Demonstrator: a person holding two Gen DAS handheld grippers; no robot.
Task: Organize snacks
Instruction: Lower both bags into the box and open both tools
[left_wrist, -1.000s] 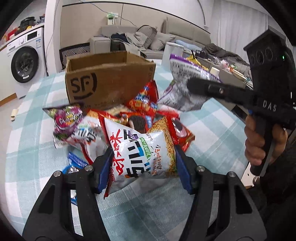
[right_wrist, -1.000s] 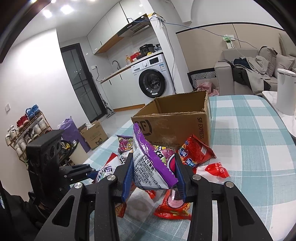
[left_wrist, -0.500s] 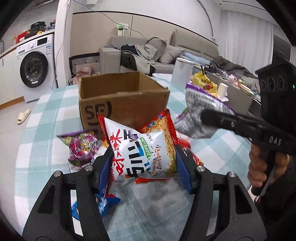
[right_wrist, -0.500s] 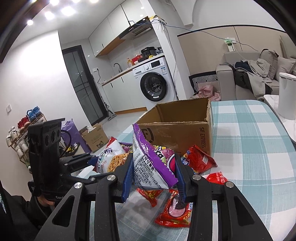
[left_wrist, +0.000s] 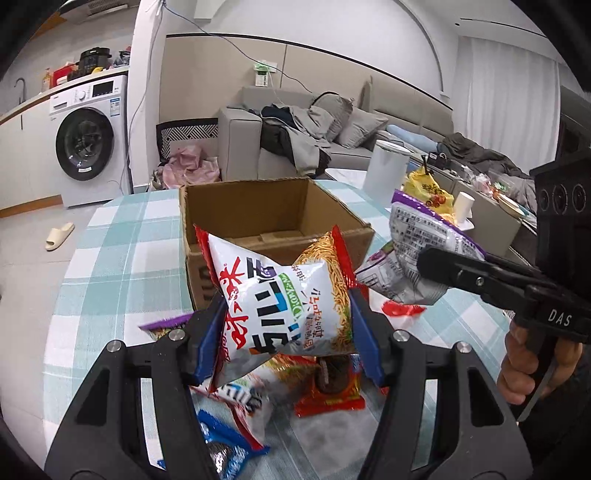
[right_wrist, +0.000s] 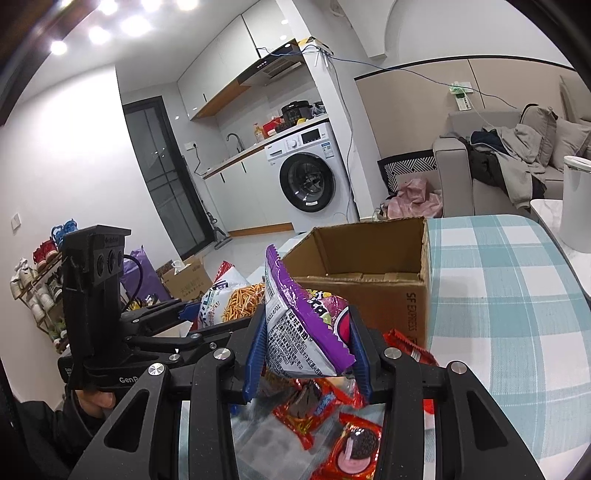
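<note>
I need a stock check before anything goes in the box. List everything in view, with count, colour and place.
box: one, brown cardboard, open, on the table behind the snack pile; nothing visible inside.
noodle bag: one, white and red, held in the air in front of the box.
purple bag: one, purple and white, held in the air near the box.
loose snacks: several, mostly red, some blue and white, on the table under both claws.
table: one, teal and white check cloth.
canister: one, white, beyond the table.
washer: one, white, in the kitchen.
sofa: one, grey, with clothes on it.
left claw: shut on the noodle bag.
right claw: shut on the purple bag.
</note>
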